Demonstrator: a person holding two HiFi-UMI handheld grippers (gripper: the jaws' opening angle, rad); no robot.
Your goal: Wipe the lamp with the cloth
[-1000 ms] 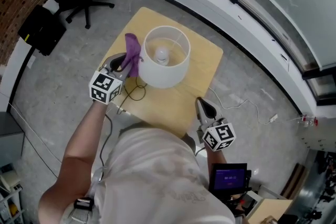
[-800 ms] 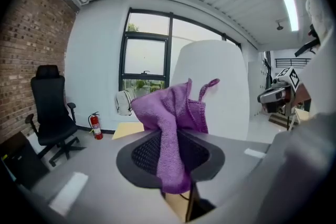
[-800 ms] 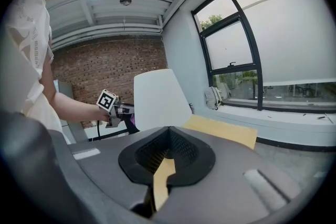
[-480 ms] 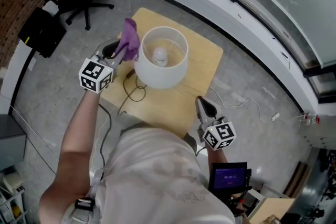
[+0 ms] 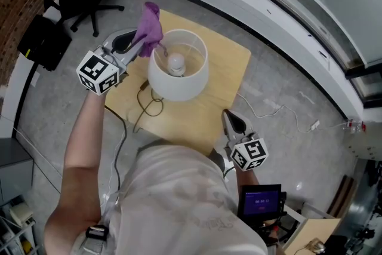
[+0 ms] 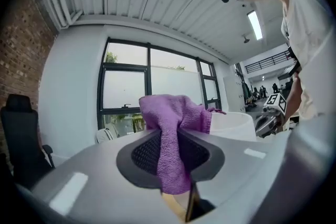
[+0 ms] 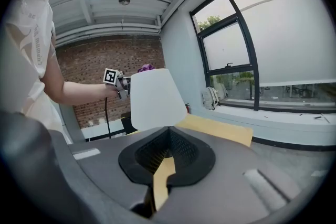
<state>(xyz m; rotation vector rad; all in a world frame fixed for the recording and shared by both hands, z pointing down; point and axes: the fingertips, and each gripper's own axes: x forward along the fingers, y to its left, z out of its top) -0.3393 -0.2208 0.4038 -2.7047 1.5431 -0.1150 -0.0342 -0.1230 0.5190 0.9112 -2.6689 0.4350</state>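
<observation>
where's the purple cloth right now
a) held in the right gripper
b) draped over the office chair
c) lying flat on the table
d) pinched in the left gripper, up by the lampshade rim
D: the purple cloth is clamped between the jaws of the left gripper, raised beside the top rim of the white lampshade, while the right gripper has nothing between its jaws.
</observation>
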